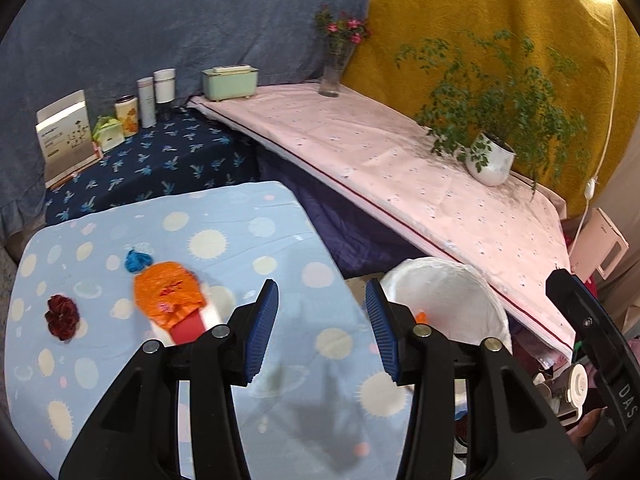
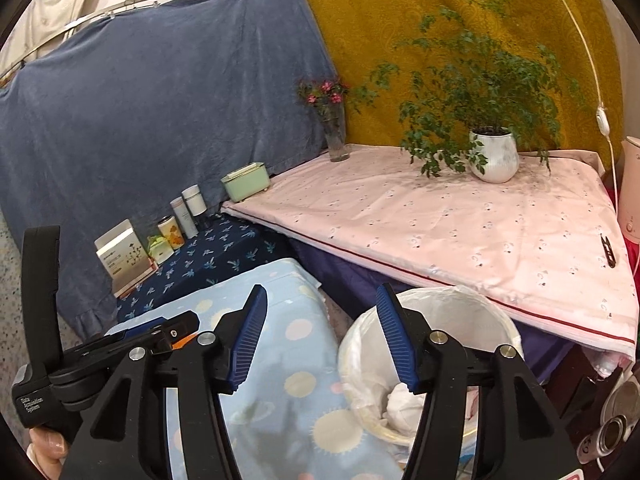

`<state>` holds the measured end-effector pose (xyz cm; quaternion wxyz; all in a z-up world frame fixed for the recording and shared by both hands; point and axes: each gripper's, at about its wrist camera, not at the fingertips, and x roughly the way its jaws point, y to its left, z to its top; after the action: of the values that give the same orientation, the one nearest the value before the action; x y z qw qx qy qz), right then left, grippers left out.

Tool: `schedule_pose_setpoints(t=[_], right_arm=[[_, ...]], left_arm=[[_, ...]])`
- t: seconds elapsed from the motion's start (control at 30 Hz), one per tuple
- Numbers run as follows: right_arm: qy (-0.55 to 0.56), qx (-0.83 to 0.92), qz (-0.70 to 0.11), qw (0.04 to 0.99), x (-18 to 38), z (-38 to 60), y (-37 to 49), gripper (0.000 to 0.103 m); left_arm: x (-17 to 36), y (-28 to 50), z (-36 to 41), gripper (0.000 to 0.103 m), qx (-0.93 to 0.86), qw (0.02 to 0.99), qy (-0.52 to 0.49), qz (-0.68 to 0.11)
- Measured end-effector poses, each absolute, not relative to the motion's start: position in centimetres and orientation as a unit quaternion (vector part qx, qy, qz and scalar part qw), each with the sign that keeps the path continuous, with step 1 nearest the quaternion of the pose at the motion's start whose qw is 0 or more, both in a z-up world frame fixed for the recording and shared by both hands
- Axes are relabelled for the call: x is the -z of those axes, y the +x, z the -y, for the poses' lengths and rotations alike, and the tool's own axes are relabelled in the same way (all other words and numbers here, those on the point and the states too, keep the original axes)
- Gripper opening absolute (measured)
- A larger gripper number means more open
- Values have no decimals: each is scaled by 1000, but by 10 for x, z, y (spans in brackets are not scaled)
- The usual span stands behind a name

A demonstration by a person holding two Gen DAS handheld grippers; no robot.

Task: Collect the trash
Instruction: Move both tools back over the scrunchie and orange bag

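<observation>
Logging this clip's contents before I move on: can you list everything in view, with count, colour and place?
wrapper: 1, orange, on blue table
blue scrap: 1, blue, behind wrapper
red scrap: 1, dark red, table's left
table: 1, light-blue spotted cloth
bin: 1, white liner, right of table, white paper inside
shelf: 1, pink cloth, behind bin
plant: 1, green, white pot, on shelf
vase: 1, glass, pink flowers, shelf corner
green box: 1, mint, shelf's left end
containers: several, pale, on navy cloth
snips: 1, black, shelf's right
left gripper: open, empty, over table edge
right gripper: open, empty, beside bin
</observation>
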<state>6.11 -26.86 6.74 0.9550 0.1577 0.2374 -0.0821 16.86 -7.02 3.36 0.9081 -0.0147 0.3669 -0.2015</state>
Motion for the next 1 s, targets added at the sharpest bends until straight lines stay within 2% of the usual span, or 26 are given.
schedule_pose_setpoints(t=[0.4,0.83,0.87,0.97,1.0], right_arm=[[135,25,-267,954,-57,199,89,56],[111,-38,-313,942,-27,109,125,56],[109,-41,-317,941,-24,103,129,56],[103,-49,-328,938,-15,87,138,56],[101,-51,-332,937,-13,83,142,56]], left_arm=[[-21,183,-18,43,124,918,-38,-376],[20,203,-125,43,21,912,-48,-407],[24,205,-133,46,16,910,-52,-411],[34,208,-155,63,-1,908,-58,-415],[37,209,-162,64,-6,908,-60,-415]])
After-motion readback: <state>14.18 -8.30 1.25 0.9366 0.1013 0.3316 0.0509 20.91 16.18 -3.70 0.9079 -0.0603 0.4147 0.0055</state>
